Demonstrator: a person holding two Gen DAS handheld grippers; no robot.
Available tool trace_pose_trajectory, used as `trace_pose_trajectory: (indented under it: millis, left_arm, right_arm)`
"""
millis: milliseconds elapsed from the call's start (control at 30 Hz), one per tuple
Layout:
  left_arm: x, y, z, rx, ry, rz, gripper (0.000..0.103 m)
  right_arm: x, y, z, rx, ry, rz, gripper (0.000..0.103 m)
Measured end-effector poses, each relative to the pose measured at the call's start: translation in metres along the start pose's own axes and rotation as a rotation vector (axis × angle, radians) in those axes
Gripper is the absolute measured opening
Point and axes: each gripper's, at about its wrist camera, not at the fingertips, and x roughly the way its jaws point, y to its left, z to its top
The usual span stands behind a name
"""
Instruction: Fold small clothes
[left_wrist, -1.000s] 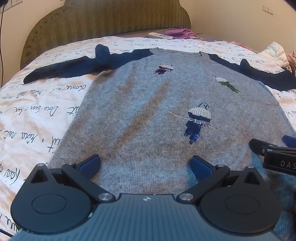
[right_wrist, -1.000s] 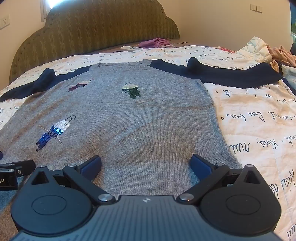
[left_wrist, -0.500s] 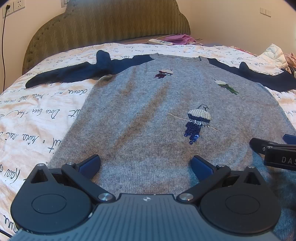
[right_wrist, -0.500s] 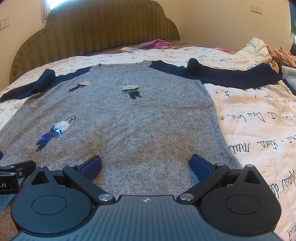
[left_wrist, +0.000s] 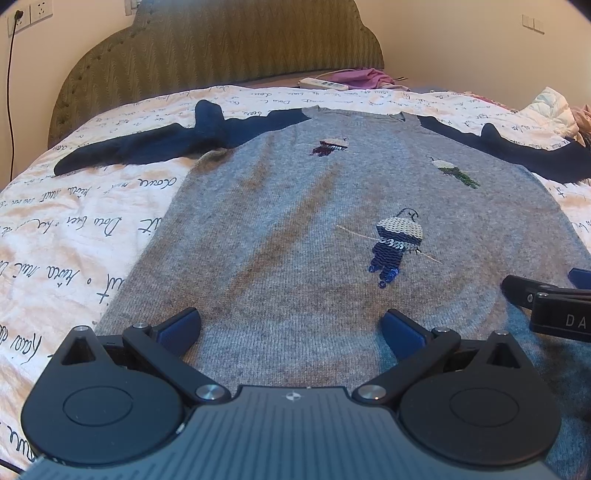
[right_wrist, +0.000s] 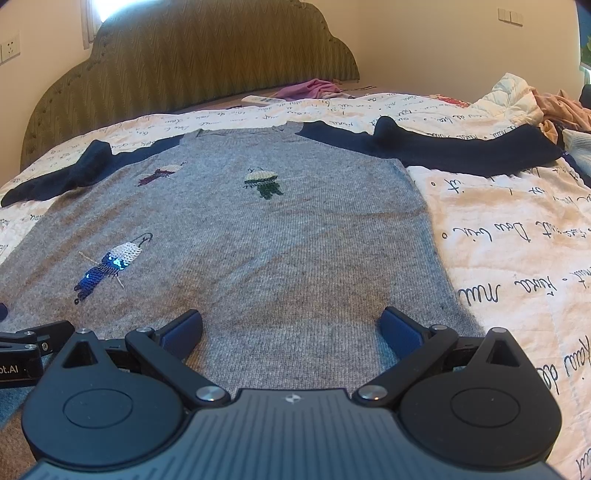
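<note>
A grey knitted sweater with navy-blue sleeves (left_wrist: 295, 229) lies flat, front up, on a cream bedspread printed with black handwriting (left_wrist: 74, 221); its neckline points toward the olive-green padded headboard (left_wrist: 221, 48) and its hem lies nearest the cameras. Both sleeves are spread outward to either side of the grey body. Three sequinned figures decorate the front: a blue and cream one (left_wrist: 397, 240) nearest the hem, a green one (left_wrist: 456, 171) farther toward the headboard, and a dark red one (left_wrist: 328, 147) closest to the neckline.

The left gripper (left_wrist: 290, 326) sits low over the hem on the sweater's left part, its blue-padded fingers (left_wrist: 181, 326) spread wide apart with nothing between them but the grey knit below. The right gripper (right_wrist: 290, 326) is just beside it over the hem's right part, close to the sweater's side edge, equally wide open and holding nothing. Whether either gripper's pads touch the fabric cannot be told.

Near the headboard, beyond the neckline, lie a white remote control (left_wrist: 323, 84) and a crumpled pink garment (left_wrist: 360, 75). A heap of pale clothes (right_wrist: 517, 99) lies beyond the sweater's right sleeve.
</note>
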Motion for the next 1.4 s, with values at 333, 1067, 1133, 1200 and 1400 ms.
trace_pose_trajectory:
  millis: [333,1067,1133,1200,1400]
  left_arm:
    - [-0.003,0.001,-0.002,-0.008,-0.009,-0.009,0.103]
    - [-0.016,0.018,0.003,-0.005,0.014,-0.252,0.102]
    - [-0.015,0.016,0.010,-0.046,0.026,-0.284,0.102]
    - [-0.015,0.014,0.018,-0.081,0.036,-0.304,0.102]
    - [-0.004,0.004,0.052,-0.070,0.003,-0.249,0.102]
  right_arm:
    - [0.000,0.005,0.000,-0.028,0.004,-0.026,0.103]
    - [-0.015,-0.036,0.054,0.089,-0.090,0.010,0.103]
    - [-0.013,-0.063,0.069,0.114,-0.140,-0.019,0.103]
    - [-0.005,-0.092,0.083,0.133,-0.157,-0.082,0.103]
    - [0.023,-0.204,0.115,0.291,-0.194,-0.140,0.103]
